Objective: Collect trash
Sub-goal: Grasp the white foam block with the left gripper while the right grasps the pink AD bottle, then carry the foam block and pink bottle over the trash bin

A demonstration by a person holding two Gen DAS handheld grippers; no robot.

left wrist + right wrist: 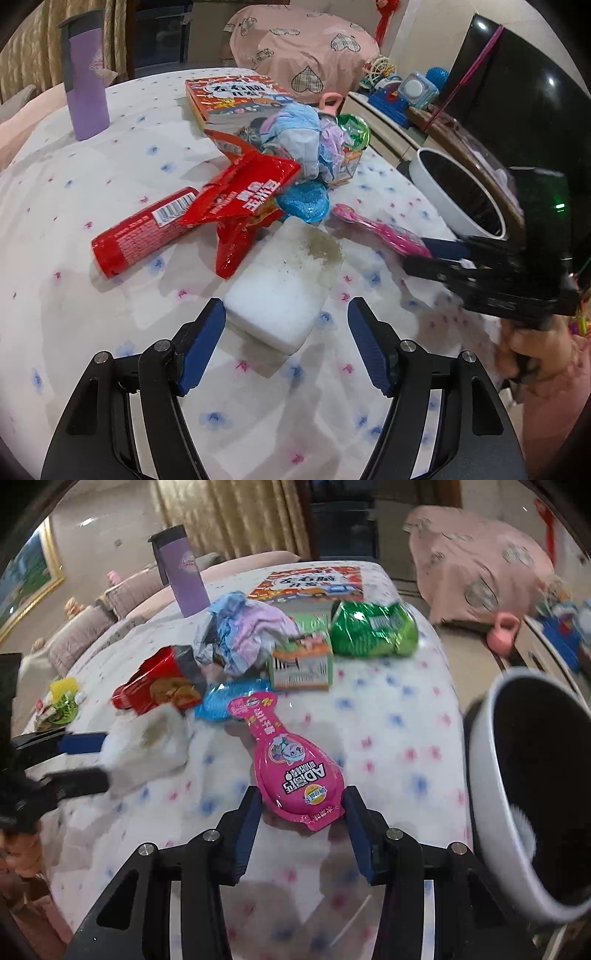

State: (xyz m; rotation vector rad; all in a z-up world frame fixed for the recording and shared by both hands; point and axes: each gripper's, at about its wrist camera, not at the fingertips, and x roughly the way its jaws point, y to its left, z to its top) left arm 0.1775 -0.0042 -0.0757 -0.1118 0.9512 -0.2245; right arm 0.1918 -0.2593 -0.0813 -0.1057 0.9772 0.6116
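Observation:
A dirty white sponge block (284, 284) lies on the flowered tablecloth between the fingertips of my open left gripper (286, 317); it also shows in the right wrist view (147, 746). My right gripper (301, 808) is open around the wide end of a pink candy package (291, 760), fingers close to its sides. The pink package also shows in the left wrist view (380, 230). Beyond lie a red torn wrapper (240, 199), a red tube (144, 232), a blue glitter disc (304, 201), crumpled tissue (243, 631), a small box (301, 664) and a green bag (373, 627).
A white bin with black inside (535, 794) tilts at the table's right edge. A purple tumbler (85, 77) and an orange book (236, 96) stand at the far side. A pink-covered chair (306, 48) and toys (399, 92) lie beyond the table.

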